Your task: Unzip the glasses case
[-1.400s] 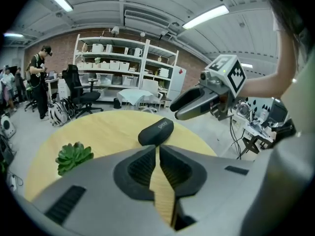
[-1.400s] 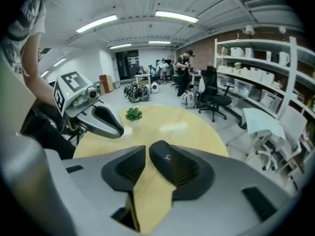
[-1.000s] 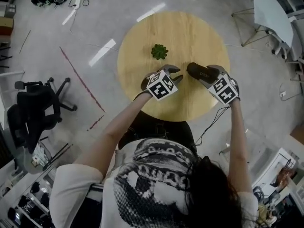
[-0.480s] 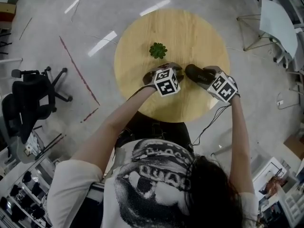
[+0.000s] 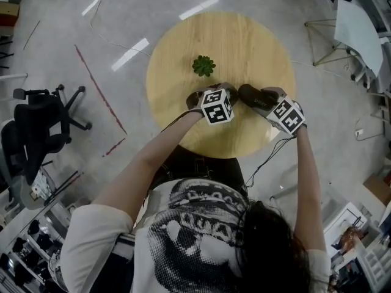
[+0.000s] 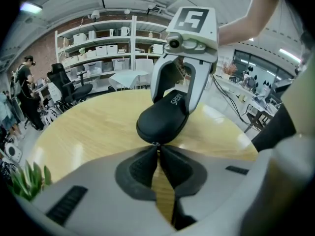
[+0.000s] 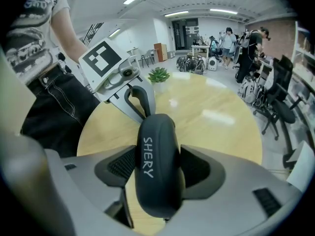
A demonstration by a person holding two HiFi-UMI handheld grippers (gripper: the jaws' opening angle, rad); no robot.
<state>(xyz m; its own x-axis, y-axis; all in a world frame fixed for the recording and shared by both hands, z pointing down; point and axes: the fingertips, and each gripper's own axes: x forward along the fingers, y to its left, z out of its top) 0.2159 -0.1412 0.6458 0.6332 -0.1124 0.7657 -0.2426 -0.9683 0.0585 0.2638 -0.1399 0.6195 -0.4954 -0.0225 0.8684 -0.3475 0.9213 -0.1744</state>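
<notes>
A black glasses case marked SHERY lies on the round wooden table. My right gripper is shut on its body, with a pad pressed on each long side. In the left gripper view the case points its rounded end at me. My left gripper is closing, and its tips meet on the small metal zipper pull at that end. From the head view, the left gripper sits just left of the case and the right gripper sits over its right part.
A small green plant stands on the table beyond the left gripper. Black office chairs stand on the floor to the left. A white table is at the far right. People stand at the room's far end.
My left gripper has moved right to the case's end and its wide jaws have come together there. The right gripper has stayed on the case.
</notes>
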